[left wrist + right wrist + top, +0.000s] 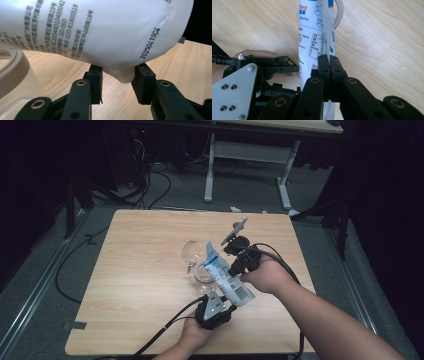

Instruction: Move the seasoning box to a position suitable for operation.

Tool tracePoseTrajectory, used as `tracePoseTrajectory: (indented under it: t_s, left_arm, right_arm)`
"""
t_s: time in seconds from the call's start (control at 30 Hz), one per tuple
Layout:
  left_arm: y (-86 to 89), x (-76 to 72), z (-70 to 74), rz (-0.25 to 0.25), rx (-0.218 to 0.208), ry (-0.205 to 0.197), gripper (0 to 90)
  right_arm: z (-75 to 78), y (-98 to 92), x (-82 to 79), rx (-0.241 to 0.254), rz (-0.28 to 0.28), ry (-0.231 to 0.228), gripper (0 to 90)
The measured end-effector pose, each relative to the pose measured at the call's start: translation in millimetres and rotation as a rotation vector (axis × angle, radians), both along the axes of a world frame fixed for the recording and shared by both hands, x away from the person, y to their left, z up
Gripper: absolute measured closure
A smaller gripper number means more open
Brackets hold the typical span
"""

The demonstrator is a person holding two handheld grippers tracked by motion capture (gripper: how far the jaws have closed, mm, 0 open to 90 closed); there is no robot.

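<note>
1. While the white plastic pouch [226, 276] hangs tilted over the pale wood-grain table [135, 285], its soft, smooth film bulges above a clear glass [192, 254] lying on its side.
2. Its right tool [329, 75] is clenched flat on the pouch's thin side seam.
3. The left tool [118, 75] has its black jaws part spread, the pouch's crumpled bottom corner between them; whether they press it cannot be told.
4. Printing reads "20250419C4" and "020-81805519" amid Chinese characters, with blue panels and a barcode.
5. A beige ring [11, 63] sits nearby.
</note>
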State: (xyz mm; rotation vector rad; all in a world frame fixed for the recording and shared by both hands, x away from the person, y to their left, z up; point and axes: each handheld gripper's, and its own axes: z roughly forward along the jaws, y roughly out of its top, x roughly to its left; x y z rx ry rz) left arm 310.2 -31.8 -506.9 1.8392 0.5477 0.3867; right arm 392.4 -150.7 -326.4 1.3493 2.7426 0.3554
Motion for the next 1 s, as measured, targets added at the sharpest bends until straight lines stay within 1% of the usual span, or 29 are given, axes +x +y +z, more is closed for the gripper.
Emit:
tracePoseTrajectory:
  t_s: [0.03,0.13,0.17,0.2,0.23,0.3,0.37,0.4,0.43,0.47,0.5,0.53,0.57,0.73,0.83,0.87,0.9,0.93,1.0]
  left_arm:
    - [0.1,1.9,0.8,0.002,0.002,0.001,64.1]
    - [-1.2,6.8,2.3,0.001,0.005,0.005,64.1]
    - [-1.7,7.8,2.3,0.0,0.003,0.008,64.1]
    - [-2.1,8.9,2.1,0.0,0.0,0.011,64.1]
    - [-3.1,10.1,1.9,-0.001,-0.002,0.016,64.1]
    - [-5.1,11.5,1.3,-0.007,0.001,0.018,64.1]
    - [-6.9,12.3,0.5,-0.015,0.0,0.021,64.1]
    - [-7.2,12.3,0.3,-0.016,0.001,0.021,64.1]
    - [-7.5,12.8,0.1,-0.017,-0.002,0.023,64.1]
    - [-7.3,12.9,0.2,-0.016,-0.002,0.021,64.1]
    - [-7.2,12.9,0.4,-0.015,-0.004,0.02,64.1]
    - [-6.8,13.1,0.9,-0.017,-0.005,0.02,64.0]
    - [-6.6,13.1,1.2,-0.017,-0.006,0.02,64.0]
    - [-4.7,14.1,3.2,-0.011,-0.014,0.024,63.7]
    - [-4.1,14.0,4.1,-0.01,-0.016,0.026,63.5]
    - [-4.1,13.9,4.5,-0.009,-0.017,0.028,63.5]
    - [-4.3,13.7,4.7,-0.007,-0.019,0.028,63.5]
    - [-4.2,13.7,4.9,-0.007,-0.017,0.027,63.4]
    - [-4.4,13.7,5.2,-0.005,-0.018,0.027,63.3]
  right_arm:
    - [-0.4,-1.5,2.6,-0.001,0.032,-0.016,89.9]
    - [0.7,-0.7,6.4,0.015,0.027,-0.011,89.9]
    - [1.3,-0.1,7.2,0.014,0.018,-0.006,89.9]
    - [1.2,-0.7,8.7,0.012,0.036,-0.012,89.9]
    - [1.2,0.1,8.8,0.013,0.028,-0.01,89.9]
    - [0.6,0.3,10.3,0.01,0.036,-0.009,89.9]
    - [-0.5,1.3,9.9,0.014,0.022,0.001,89.8]
    - [-1.5,1.0,10.6,0.016,0.042,-0.005,89.8]
    - [-1.2,2.5,9.2,0.014,0.018,0.007,89.8]
    - [-2.0,1.4,10.7,0.014,0.043,-0.006,89.8]
    - [-2.0,0.8,11.4,0.013,0.05,-0.012,89.8]
    - [-1.7,0.9,11.4,0.013,0.045,-0.013,89.9]
    - [-1.7,0.2,12.5,0.015,0.054,-0.022,89.9]
    - [0.0,1.2,14.5,0.024,0.045,-0.026,89.9]
    - [0.4,1.4,15.9,0.018,0.051,-0.033,90.0]
    - [0.6,2.3,15.8,0.019,0.036,-0.03,90.0]
    - [0.6,2.7,16.6,0.018,0.036,-0.03,90.0]
    - [0.2,1.8,17.8,0.02,0.051,-0.036,90.0]
    - [0.5,2.4,18.0,0.016,0.048,-0.038,90.0]
